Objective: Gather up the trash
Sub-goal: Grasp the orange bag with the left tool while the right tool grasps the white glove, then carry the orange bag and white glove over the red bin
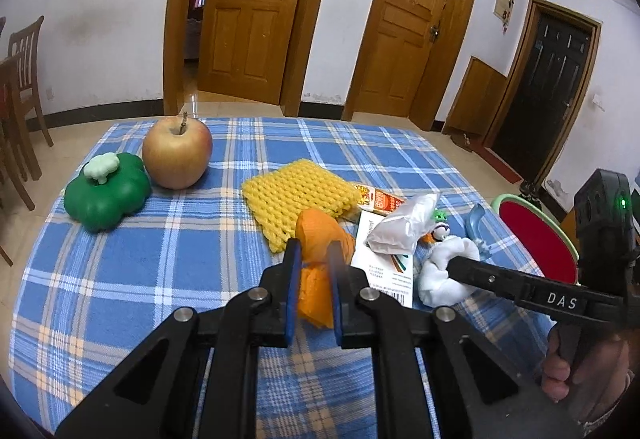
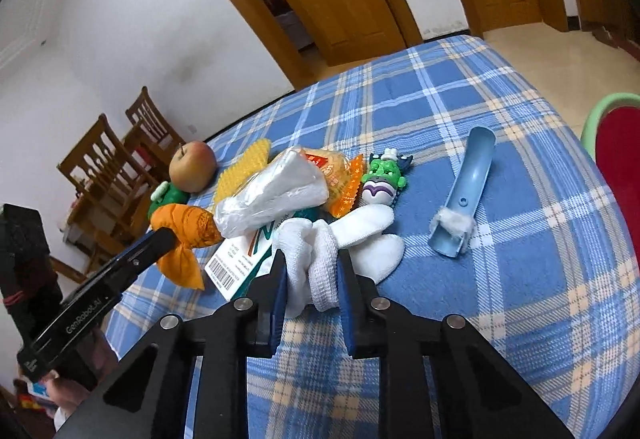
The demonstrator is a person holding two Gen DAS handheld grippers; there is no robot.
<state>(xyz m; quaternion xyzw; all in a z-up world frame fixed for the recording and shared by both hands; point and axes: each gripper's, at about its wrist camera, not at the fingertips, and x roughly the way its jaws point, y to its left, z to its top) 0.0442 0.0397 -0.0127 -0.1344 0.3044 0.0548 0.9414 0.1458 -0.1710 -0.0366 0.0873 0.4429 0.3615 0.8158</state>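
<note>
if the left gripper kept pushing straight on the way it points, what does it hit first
Probably the yellow foam fruit net, lying just beyond the crumpled orange wrapper that the left gripper is shut on; depth is uncertain.

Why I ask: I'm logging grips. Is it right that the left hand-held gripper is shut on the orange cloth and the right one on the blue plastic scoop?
Not quite. The right hand-held gripper is shut on the white cloth, as the right wrist view shows; the blue plastic scoop lies untouched. The left hand-held gripper does grip the orange cloth.
</note>
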